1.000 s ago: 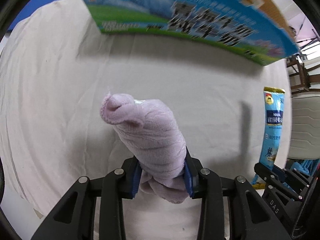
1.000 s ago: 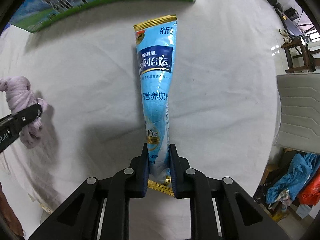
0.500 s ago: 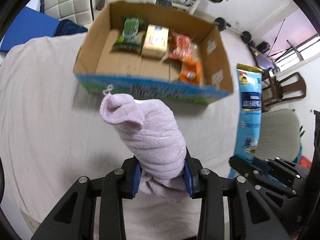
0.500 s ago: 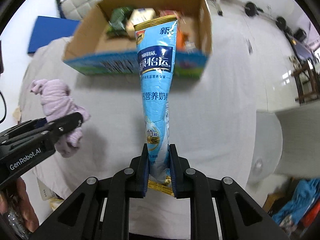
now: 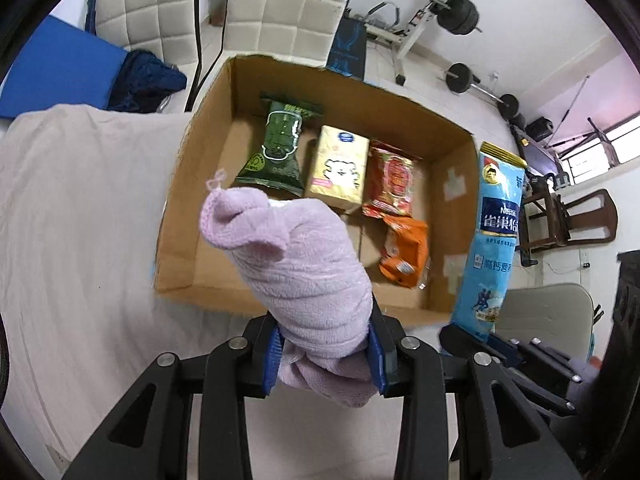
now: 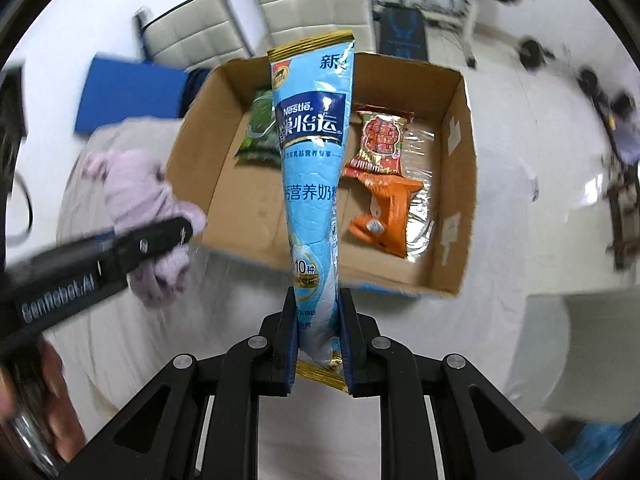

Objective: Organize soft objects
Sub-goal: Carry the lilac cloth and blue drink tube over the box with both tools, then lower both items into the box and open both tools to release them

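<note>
My left gripper (image 5: pixel 326 354) is shut on a rolled lilac towel (image 5: pixel 296 268) and holds it in the air in front of the near wall of an open cardboard box (image 5: pixel 188 184). The towel also shows in the right wrist view (image 6: pixel 136 196). My right gripper (image 6: pixel 318 350) is shut on the bottom of a tall light-blue Nestle milk powder pouch (image 6: pixel 314 168), held upright before the box (image 6: pixel 460 184). The pouch also shows at the right of the left wrist view (image 5: pixel 492 240).
In the box lie a green packet (image 5: pixel 278 148), a yellow pack (image 5: pixel 338 170), a red packet (image 5: pixel 390 178) and an orange packet (image 5: pixel 404 256). The box stands on a white cloth-covered table (image 5: pixel 80 220). Padded chairs (image 5: pixel 280 8) and gym equipment (image 5: pixel 452 8) stand behind.
Both grippers have risen with their loads and tilted toward the box. The box's inside and the room behind have come into view; earlier only its printed front wall showed.
</note>
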The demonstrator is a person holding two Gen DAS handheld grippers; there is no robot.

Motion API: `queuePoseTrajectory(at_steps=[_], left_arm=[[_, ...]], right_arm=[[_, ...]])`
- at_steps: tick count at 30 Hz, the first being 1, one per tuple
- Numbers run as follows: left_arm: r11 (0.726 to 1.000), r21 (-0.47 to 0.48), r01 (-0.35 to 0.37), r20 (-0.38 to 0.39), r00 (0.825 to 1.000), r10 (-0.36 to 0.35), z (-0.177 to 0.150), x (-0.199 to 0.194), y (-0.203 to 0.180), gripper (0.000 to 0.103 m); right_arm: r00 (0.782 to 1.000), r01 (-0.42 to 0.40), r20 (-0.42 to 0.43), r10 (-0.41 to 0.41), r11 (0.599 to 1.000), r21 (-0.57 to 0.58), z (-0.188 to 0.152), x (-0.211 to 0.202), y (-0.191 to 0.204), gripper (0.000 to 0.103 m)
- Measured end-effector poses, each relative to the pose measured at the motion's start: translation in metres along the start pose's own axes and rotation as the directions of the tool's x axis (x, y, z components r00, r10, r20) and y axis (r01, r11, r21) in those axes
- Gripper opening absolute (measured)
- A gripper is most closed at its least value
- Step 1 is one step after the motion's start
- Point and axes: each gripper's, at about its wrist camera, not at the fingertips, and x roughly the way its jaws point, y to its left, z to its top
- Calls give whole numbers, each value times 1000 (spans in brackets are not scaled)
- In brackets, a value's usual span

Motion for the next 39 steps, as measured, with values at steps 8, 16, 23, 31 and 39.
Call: queuePoseTrajectory(at_steps=[8, 16, 23, 31, 39], left_arm=[[999, -47, -26, -92, 995, 21, 37, 44, 29, 32], [997, -72, -25, -196, 981, 11, 61, 79, 48, 33], [998, -56, -38, -256, 967, 22, 72, 97, 50, 34], [998, -37, -53, -307, 951, 39, 73, 108, 49, 37], [997, -44, -64, -329, 943, 46, 72, 102, 47, 46]], right_arm=[[986, -156, 7, 165, 917, 367, 31, 74, -24, 19], [977, -198, 36, 211, 827, 526, 43, 123, -36, 19], [969, -208, 12, 248, 784, 585, 52, 160, -35, 19], [960, -210, -28, 278, 785, 583, 61, 181, -25, 20], [949, -209, -81, 303, 802, 559, 69, 188, -17, 21]])
